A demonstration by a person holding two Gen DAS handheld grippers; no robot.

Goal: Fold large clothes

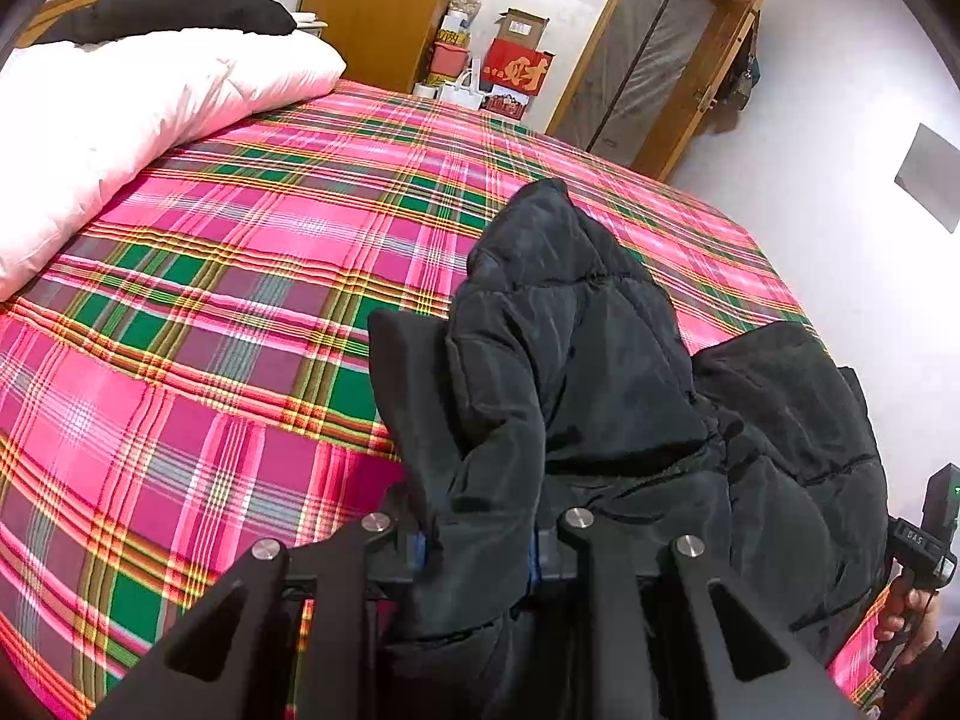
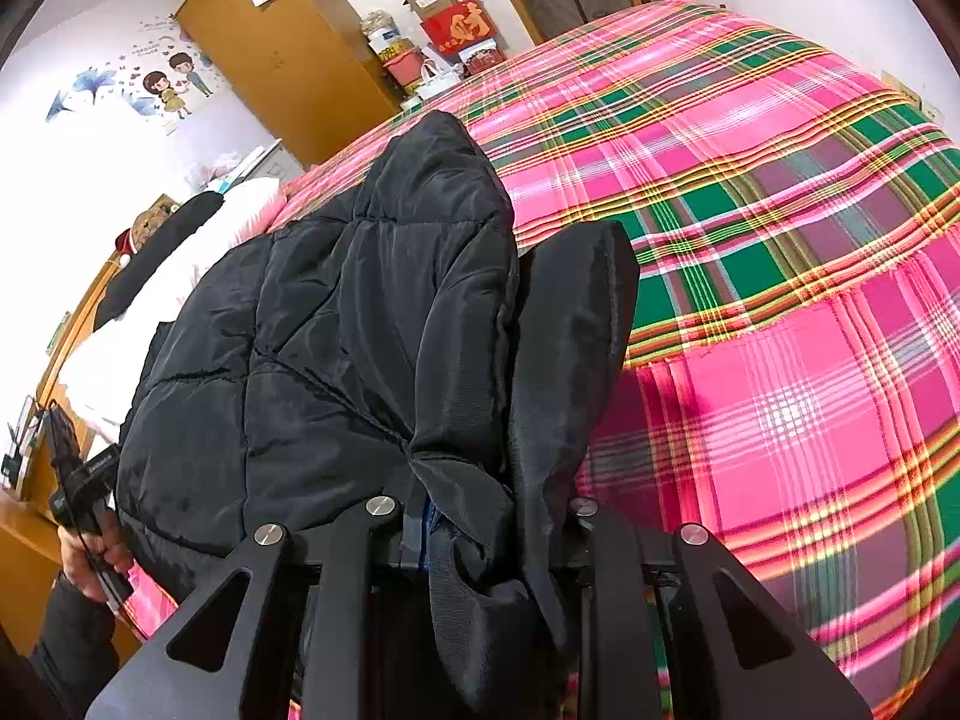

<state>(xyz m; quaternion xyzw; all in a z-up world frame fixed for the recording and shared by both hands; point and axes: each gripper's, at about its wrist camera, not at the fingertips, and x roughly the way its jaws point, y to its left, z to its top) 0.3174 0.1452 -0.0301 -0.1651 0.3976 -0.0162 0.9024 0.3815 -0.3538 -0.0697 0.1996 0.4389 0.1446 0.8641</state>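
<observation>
A black quilted puffer jacket hangs bunched between my two grippers above the pink plaid bed. My left gripper is shut on the jacket's edge; its left finger shows, the right one is hidden under fabric. In the right wrist view my right gripper is shut on the same jacket; one fabric-covered finger shows. The right hand with its gripper handle appears at the left wrist view's right edge, and the left hand's handle at the right wrist view's left edge.
A white duvet and a black pillow lie at the head of the bed. A wooden wardrobe, stacked boxes and a door stand beyond the bed. Plaid sheet spreads to the right.
</observation>
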